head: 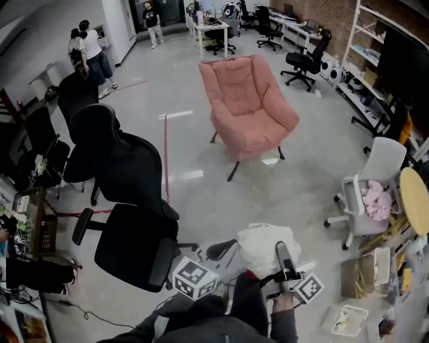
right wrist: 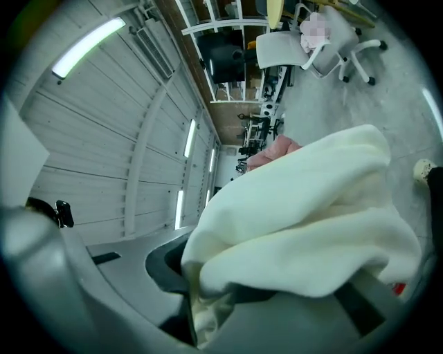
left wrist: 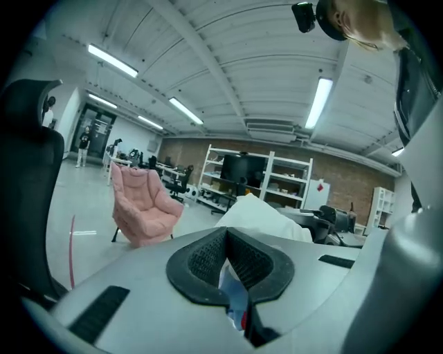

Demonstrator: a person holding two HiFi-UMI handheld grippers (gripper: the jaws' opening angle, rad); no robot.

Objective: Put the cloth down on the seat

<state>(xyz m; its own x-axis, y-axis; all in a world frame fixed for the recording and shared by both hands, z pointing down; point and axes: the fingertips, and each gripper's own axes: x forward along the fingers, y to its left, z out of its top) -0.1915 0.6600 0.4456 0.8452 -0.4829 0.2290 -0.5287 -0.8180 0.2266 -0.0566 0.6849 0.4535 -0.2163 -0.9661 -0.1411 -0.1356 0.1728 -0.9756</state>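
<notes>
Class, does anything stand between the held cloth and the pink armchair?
Nothing visible does. Bare floor runs from the cloth to the pink armchair; the black office chair stands off to the left.

left tool [left wrist: 228, 236]: jaws together | right tool [right wrist: 197, 308]: jaws clamped on cloth [right wrist: 304, 207] | both low before torso

The place is a large open-plan office or lab workspace. A wide polished grey concrete floor [head: 194, 134] runs between rows of black wheeled office chairs [head: 131, 201] and long white desks [head: 295, 25] set along a red-brown brick wall [head: 335, 20]. Tall white metal shelving racks [left wrist: 277, 181] hold equipment, and long fluorescent strip lights [left wrist: 111, 61] hang from a white ribbed ceiling. A padded pink armchair [head: 247, 110] stands alone mid-floor, and people [head: 90, 53] stand near a doorway.
</notes>
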